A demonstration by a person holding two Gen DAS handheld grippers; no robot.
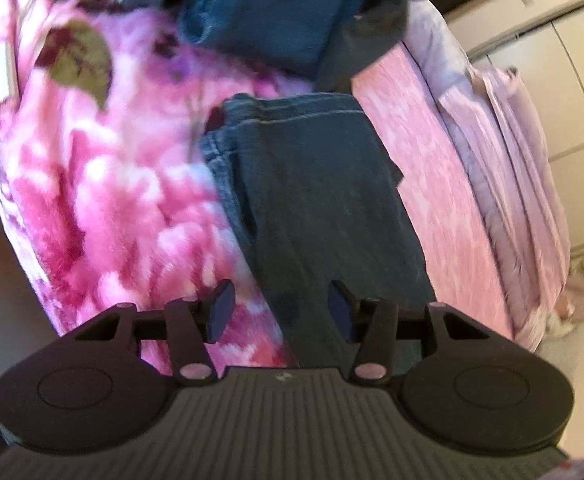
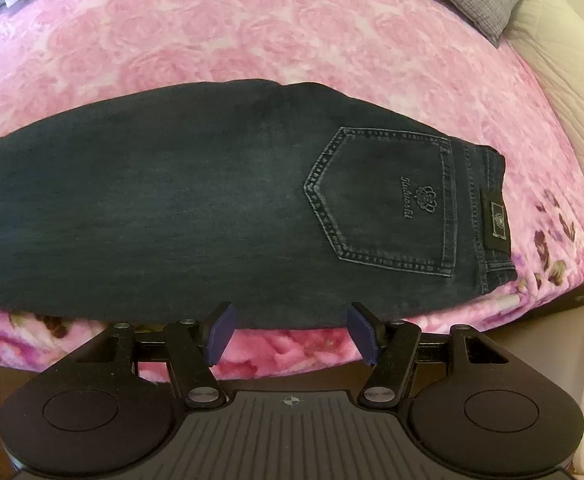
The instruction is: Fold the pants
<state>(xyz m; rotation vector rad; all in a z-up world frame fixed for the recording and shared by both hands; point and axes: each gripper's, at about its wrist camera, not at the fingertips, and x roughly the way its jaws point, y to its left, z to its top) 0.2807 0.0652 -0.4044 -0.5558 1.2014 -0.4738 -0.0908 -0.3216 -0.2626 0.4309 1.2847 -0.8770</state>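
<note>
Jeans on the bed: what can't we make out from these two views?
- Jeans leg ends: right wrist view, cut off by the left frame edge.
- Dark clothing pile: left wrist view, blurred and cut by the top edge; what the garments are is unclear.
- Near end of the jeans: left wrist view, hidden behind the left tongs.

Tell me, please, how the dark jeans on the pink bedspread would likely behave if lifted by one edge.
The dark jeans would probably drape and sag, since they lie limp and flat on the pink bedspread. The dense denim and stitched back pocket suggest some weight. The folded layers may slide apart.
</note>
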